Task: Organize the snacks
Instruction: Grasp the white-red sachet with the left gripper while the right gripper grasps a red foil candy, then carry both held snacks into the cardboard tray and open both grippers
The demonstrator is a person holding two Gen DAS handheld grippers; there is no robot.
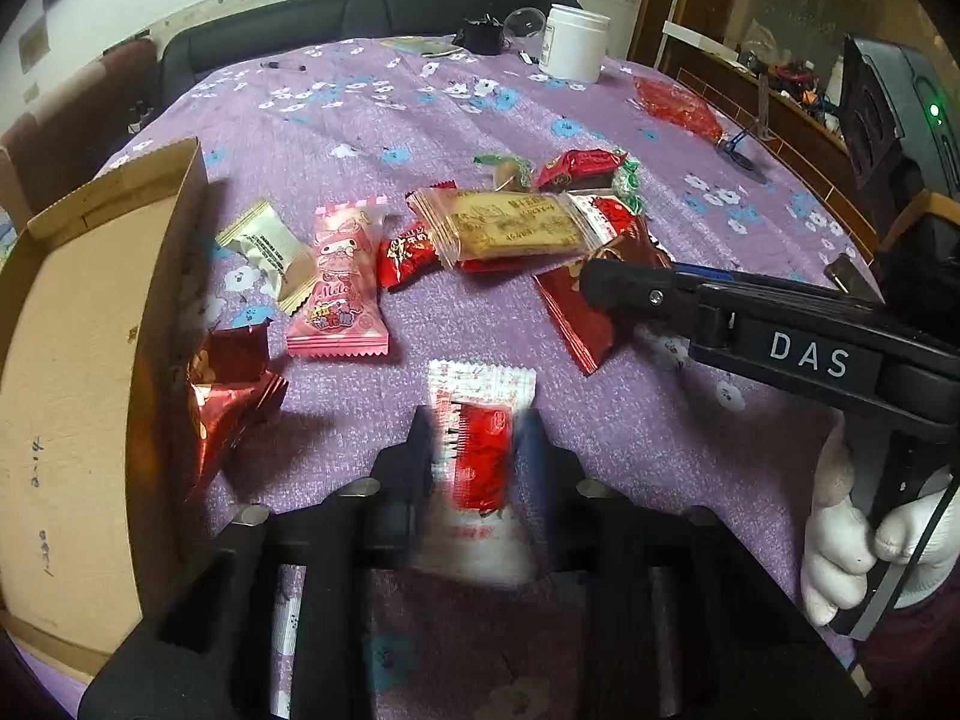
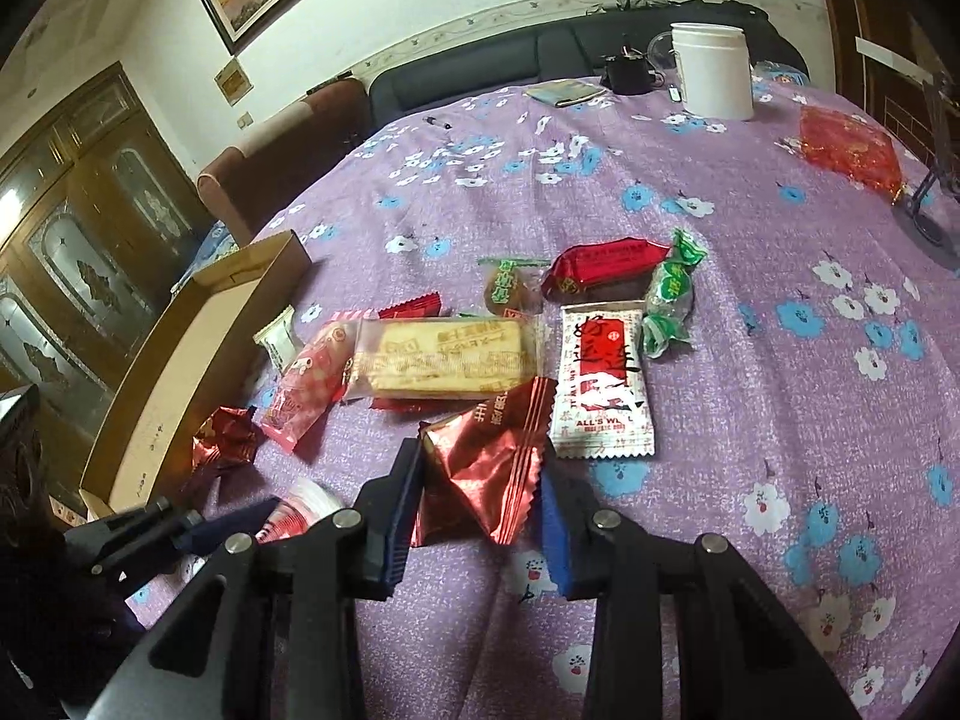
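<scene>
Purple flowered cloth covers the bench [image 1: 372, 114], and snack packets lie scattered across it. Nearest, the left gripper [image 1: 477, 438] has its fingers [image 1: 420, 450] closed on a white-and-red sachet [image 1: 480, 420], which sits pinched between them. Beside these fingers, on their left, a crumpled red foil packet [image 1: 228, 396] leans against the wall of an open cardboard box [image 1: 78, 324]. The right gripper [image 2: 480, 480] has its fingers [image 2: 396, 504] set on both sides of a red foil wrapper [image 2: 486, 456] — the pads touch its edges, gripping it. Just beyond those fingers lie a long biscuit pack [image 2: 444, 354] and a white sachet with red print [image 2: 603, 384]; farther on, green-wrapped sweets [image 2: 669, 300] and a red bar [image 2: 606, 267]. At the far edge stands a white jar [image 2: 711, 69].
</scene>
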